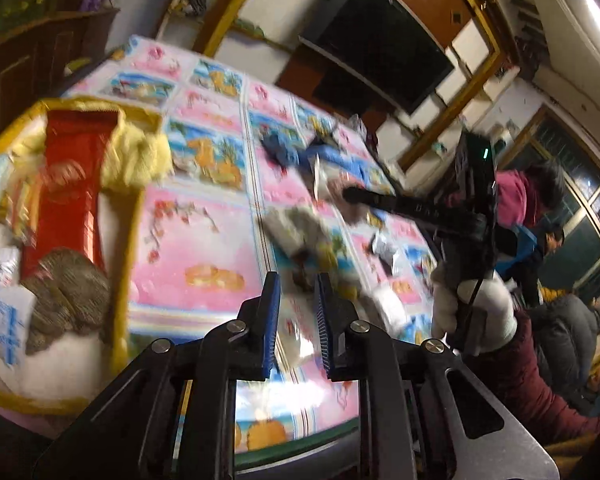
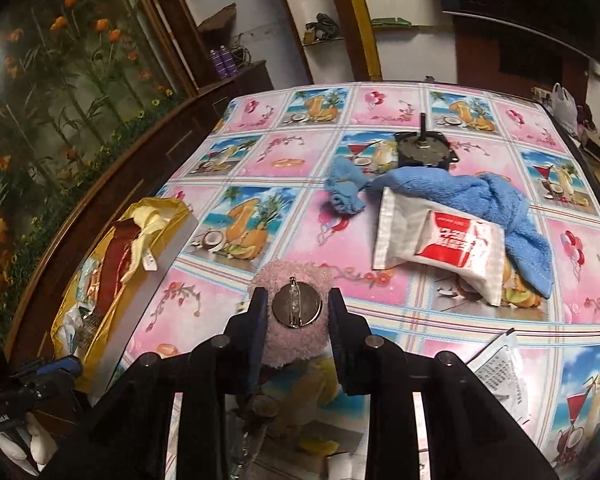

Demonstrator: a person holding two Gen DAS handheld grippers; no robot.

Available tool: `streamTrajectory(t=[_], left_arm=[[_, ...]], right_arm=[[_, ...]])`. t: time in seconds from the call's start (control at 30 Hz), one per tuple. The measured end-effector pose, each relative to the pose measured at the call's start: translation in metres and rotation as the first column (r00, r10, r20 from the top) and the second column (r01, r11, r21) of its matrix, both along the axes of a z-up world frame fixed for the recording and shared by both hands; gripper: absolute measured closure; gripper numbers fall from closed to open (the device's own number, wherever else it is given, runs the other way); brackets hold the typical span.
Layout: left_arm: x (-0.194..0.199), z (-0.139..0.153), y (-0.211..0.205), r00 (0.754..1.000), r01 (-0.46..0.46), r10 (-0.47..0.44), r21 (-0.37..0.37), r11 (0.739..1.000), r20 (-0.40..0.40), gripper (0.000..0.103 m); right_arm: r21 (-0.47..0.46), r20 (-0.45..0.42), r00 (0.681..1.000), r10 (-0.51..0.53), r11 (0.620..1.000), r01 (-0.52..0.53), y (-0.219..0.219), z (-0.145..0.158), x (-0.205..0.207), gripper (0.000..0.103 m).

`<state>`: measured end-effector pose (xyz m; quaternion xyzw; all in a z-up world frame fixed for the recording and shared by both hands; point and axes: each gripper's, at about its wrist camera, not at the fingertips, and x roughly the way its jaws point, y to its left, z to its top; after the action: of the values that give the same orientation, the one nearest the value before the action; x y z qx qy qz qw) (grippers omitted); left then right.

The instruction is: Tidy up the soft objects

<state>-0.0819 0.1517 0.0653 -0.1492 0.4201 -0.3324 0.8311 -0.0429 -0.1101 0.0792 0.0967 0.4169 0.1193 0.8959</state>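
My right gripper (image 2: pixel 298 312) is shut on a pink fluffy brooch (image 2: pixel 296 336) with a round metal pin back, held above the table. In the left wrist view the right gripper (image 1: pixel 352 196) hangs over the table's middle with the pink fluff in it. My left gripper (image 1: pixel 298 300) is open and empty, low over the table near a grey fluffy item (image 1: pixel 300 224). A blue towel (image 2: pixel 480 196) and a white and red packet (image 2: pixel 444 240) lie at the right. A gold-edged box (image 1: pixel 124 240) at the left holds a yellow cloth (image 1: pixel 134 156), a red packet (image 1: pixel 70 184) and a brown fluffy item (image 1: pixel 68 292).
The table has a pink fruit-print cover (image 2: pixel 300 120). A black motor part (image 2: pixel 422 148) stands behind the towel. A printed paper packet (image 2: pixel 500 376) lies at the front right. A wooden cabinet (image 2: pixel 100 184) runs along the left edge. People (image 1: pixel 548 240) sit at the right.
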Motion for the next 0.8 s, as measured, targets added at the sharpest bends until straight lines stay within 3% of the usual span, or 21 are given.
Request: streamTrajectory(t=[0.03,0.1,0.17,0.23,0.3,0.4,0.5,0.57,0.67,0.73,0.77,0.8], left_arm=[[-0.002,-0.006,-0.009,0.999,0.047,-0.047,0.020,0.999,-0.008,0.082],[-0.010,-0.011,-0.024,0.993,0.118,-0.120,0.076,0.990,0.020,0.062],[-0.017,-0.009,-0.043,0.975,0.185,-0.203,0.170,0.968,0.093,0.056],[-0.023,-0.004,-0.065,0.936,0.243,-0.303,0.294,0.924,0.178,0.047],[-0.026,-0.005,-0.086,0.879,0.286,-0.411,0.423,0.860,0.241,0.033],[-0.022,-0.021,-0.112,0.798,0.344,-0.557,0.584,0.735,0.230,0.033],[-0.008,-0.050,-0.124,0.796,0.401,-0.594,0.634,0.661,0.115,0.031],[-0.007,-0.060,-0.125,0.807,0.401,-0.581,0.627,0.668,0.103,0.013],[-0.005,-0.064,-0.126,0.845,0.392,-0.530,0.598,0.699,0.066,0.011],[-0.002,-0.065,-0.129,0.871,0.382,-0.490,0.586,0.715,0.030,0.016],[-0.003,-0.062,-0.131,0.882,0.365,-0.470,0.577,0.731,0.038,0.038],[-0.003,-0.059,-0.135,0.889,0.353,-0.456,0.578,0.736,0.038,0.038]], right_arm=[[0.005,-0.001,1.000,0.019,1.000,-0.019,0.006,-0.001,-0.003,0.075],[0.012,-0.003,0.999,0.047,0.999,-0.047,0.014,-0.002,-0.011,0.075],[0.032,-0.006,0.998,0.069,0.997,-0.069,0.015,-0.003,-0.023,0.075],[0.038,-0.005,0.997,0.074,0.997,-0.074,0.013,-0.003,-0.036,0.075],[0.053,-0.011,0.998,0.067,0.996,-0.066,0.005,-0.003,-0.049,0.075],[0.082,-0.025,0.999,0.041,0.996,-0.039,-0.013,-0.003,-0.067,0.074],[0.091,-0.026,1.000,0.015,0.996,-0.013,-0.026,-0.003,-0.082,0.074],[0.098,-0.024,1.000,0.007,0.995,-0.004,-0.032,-0.004,-0.086,0.074],[0.114,-0.025,1.000,0.010,0.993,-0.007,-0.036,-0.009,-0.086,0.074],[0.123,-0.027,0.999,0.022,0.992,-0.019,-0.035,-0.012,-0.085,0.074],[0.129,-0.025,0.999,0.028,0.991,-0.024,-0.035,-0.014,-0.086,0.074],[0.136,-0.021,0.999,0.032,0.990,-0.029,-0.034,-0.015,-0.087,0.074]])
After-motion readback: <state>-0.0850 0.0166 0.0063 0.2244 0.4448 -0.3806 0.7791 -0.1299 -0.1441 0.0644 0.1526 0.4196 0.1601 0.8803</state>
